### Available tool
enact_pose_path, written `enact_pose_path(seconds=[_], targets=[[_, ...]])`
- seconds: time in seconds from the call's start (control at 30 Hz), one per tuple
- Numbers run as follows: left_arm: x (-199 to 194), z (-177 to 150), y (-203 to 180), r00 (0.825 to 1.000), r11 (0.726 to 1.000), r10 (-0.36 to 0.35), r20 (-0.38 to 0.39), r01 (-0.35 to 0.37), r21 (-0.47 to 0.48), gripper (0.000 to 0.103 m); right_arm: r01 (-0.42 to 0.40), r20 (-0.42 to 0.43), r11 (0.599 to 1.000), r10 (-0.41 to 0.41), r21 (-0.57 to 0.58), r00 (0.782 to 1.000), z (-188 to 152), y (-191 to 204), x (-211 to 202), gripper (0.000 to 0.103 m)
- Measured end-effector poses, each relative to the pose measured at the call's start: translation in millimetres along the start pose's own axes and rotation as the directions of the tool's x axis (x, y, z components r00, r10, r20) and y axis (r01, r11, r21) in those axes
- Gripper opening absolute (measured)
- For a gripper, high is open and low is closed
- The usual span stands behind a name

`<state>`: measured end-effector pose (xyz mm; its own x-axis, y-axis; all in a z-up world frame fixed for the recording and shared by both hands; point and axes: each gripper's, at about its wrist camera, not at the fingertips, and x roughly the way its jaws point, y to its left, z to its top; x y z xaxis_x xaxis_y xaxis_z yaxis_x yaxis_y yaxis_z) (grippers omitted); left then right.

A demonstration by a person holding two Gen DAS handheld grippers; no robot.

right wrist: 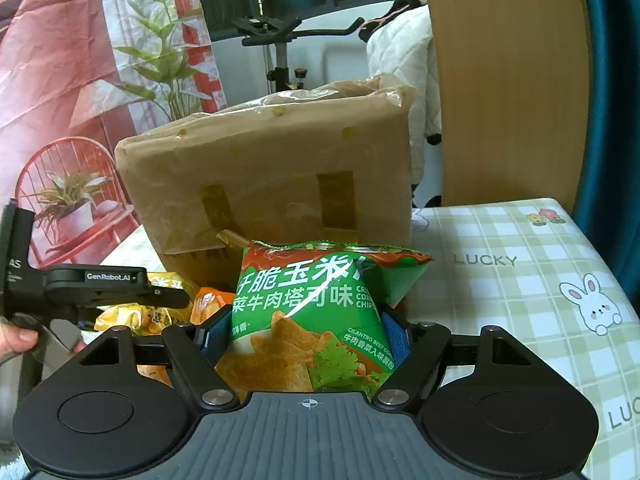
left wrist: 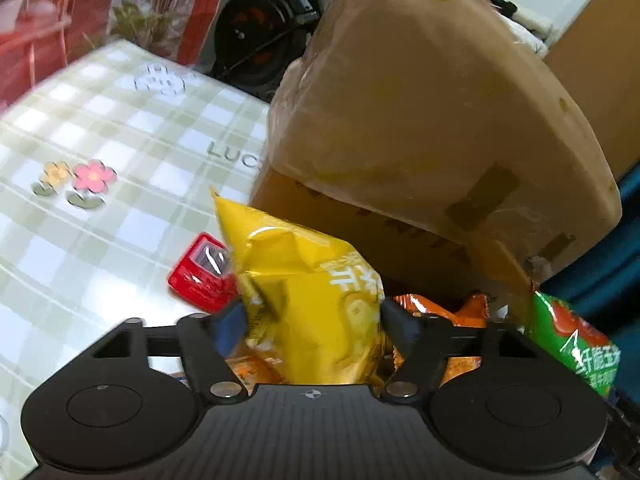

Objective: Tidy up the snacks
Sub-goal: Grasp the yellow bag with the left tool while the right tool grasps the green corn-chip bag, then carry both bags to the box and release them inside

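Filling the upper right of your left-wrist frame, the taped cardboard box (left wrist: 432, 112) stands on the checked tablecloth (left wrist: 100, 128), your left gripper (left wrist: 312, 320) clamps the yellow snack bag (left wrist: 304, 280) at lower centre, and your right gripper (right wrist: 304, 336) clamps the green chip bag (right wrist: 316, 300) at lower centre.
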<state>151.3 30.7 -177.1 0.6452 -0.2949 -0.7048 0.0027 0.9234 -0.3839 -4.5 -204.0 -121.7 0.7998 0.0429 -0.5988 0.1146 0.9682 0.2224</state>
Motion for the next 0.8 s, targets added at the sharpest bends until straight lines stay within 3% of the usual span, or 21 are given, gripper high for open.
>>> enact_pose_path(seconds=[0.1,0.37,0.6,0.8], targets=[[-24,-1,-6,0.997,0.997,0.025,0.070,-0.030,0.069,0.068,0.004,0.008,1.000,-0.004,0.011,1.000,0,-3,-4,0.071],[-95,-2,-5,0.975,0.987,0.065,0.211,-0.095,0.133,0.068,-0.001,0.058,0.999,-0.001,0.032,0.998,3,-7,-25,0.071],[-135,7,-19,0.947,0.978,0.032,0.320,-0.095,0.184,0.068,-0.023,0.131,0.999,0.019,0.028,0.991,21,-3,-52,0.071],[-151,36,-52,0.918,0.958,-0.028,0.396,-0.088,0.273,0.068,-0.054,0.239,0.998,0.060,-0.032,0.969,72,5,-68,0.071]])
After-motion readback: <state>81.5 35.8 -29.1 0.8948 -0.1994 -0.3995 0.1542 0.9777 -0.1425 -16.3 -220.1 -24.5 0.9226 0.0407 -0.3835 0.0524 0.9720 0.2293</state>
